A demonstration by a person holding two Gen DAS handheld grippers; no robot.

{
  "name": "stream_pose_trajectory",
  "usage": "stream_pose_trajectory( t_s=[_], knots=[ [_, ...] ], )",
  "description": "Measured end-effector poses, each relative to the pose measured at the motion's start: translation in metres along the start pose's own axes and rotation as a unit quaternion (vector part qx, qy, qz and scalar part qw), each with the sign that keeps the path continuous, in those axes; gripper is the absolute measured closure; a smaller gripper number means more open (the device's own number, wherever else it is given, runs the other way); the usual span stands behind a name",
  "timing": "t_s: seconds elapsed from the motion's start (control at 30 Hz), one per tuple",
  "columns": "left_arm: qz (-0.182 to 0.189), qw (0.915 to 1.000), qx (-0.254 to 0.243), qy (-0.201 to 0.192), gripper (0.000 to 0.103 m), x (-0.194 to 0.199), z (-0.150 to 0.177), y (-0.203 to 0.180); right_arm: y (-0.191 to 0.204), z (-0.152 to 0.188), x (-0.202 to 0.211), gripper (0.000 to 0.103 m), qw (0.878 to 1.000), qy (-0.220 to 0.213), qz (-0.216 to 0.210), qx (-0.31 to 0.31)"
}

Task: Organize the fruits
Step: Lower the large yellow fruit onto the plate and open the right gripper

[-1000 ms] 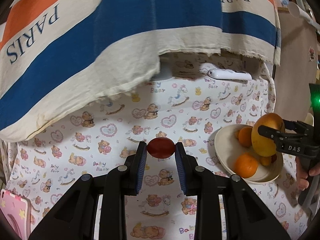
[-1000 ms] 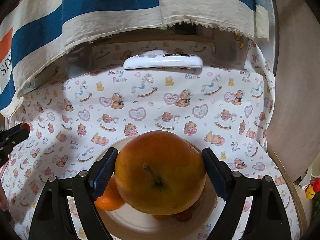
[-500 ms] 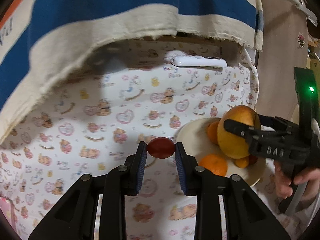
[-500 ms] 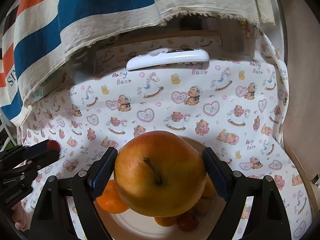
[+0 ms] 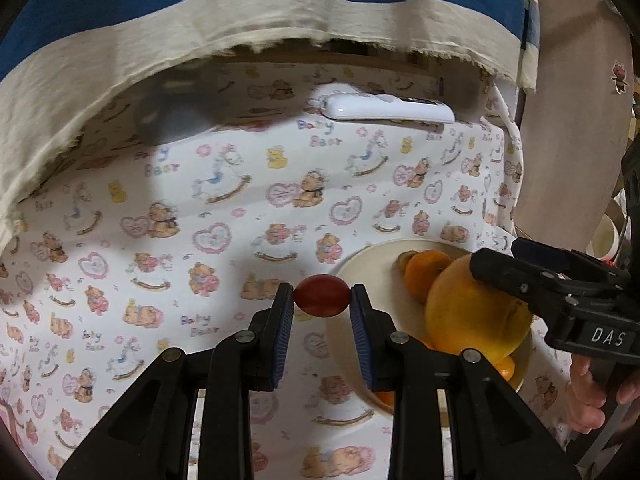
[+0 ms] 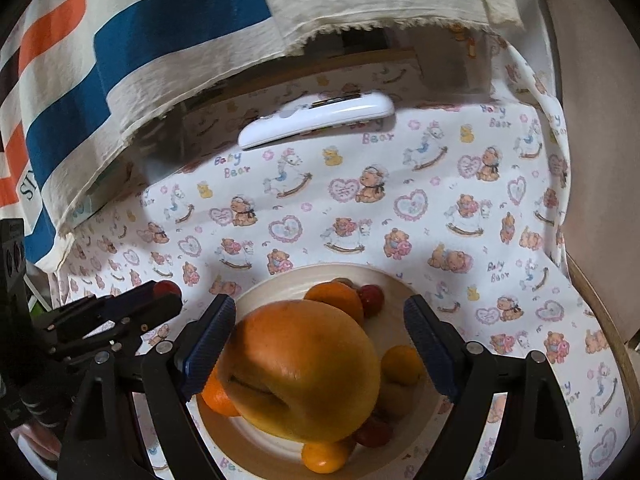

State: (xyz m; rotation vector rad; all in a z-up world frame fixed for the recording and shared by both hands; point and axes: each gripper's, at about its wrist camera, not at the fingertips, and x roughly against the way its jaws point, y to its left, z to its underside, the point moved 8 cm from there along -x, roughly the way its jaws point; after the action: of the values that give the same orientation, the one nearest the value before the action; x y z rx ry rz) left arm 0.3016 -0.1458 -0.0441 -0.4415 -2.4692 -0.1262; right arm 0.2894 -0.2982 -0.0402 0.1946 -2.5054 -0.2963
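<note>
- The left gripper [image 5: 322, 306] is clenched on a small red fruit [image 5: 321, 295], low in the middle of the left wrist view, held up over the bench [image 5: 224, 216] beside the plate
- The bench has a white cloth on it, printed with bears and hearts
- The right gripper [image 6: 318, 354] has its fingers [image 6: 210, 344] spread wide, released, one on each side of the big yellow-orange fruit [image 6: 304, 376]
- The left finger is just beside that fruit; the right one is clear of it
- The big fruit sits on a cream plate [image 6: 260, 298], low in the right wrist view, on top of small oranges [image 6: 334, 300] and little red fruits [image 6: 370, 298]
- A white remote [image 6: 316, 118] lies at the far edge of the bench, under a hanging striped towel [image 6: 132, 52]
- A hand [image 5: 592, 396] holds the right gripper at the lower right of the left wrist view
</note>
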Motion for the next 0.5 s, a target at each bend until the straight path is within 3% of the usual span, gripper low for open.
stream_pose_trajectory(
  t_s=[0.2,0.37,0.5],
  knots=[
    [0.017,0.9996,-0.014,0.016,0.075,-0.010,0.003,-0.017,-0.015,-0.006,0.012,0.016,0.999,-0.008,0.020,-0.025],
    [0.006,0.9989,-0.028,0.036,0.075,-0.025,0.011,-0.024,-0.029,-0.008,0.019,0.016,0.996,-0.004,0.083,-0.009],
    [0.006,0.9988,-0.015,0.046,0.075,-0.034,0.019,-0.021,-0.034,-0.007,0.022,0.016,0.996,0.004,0.084,-0.021]
  ],
)
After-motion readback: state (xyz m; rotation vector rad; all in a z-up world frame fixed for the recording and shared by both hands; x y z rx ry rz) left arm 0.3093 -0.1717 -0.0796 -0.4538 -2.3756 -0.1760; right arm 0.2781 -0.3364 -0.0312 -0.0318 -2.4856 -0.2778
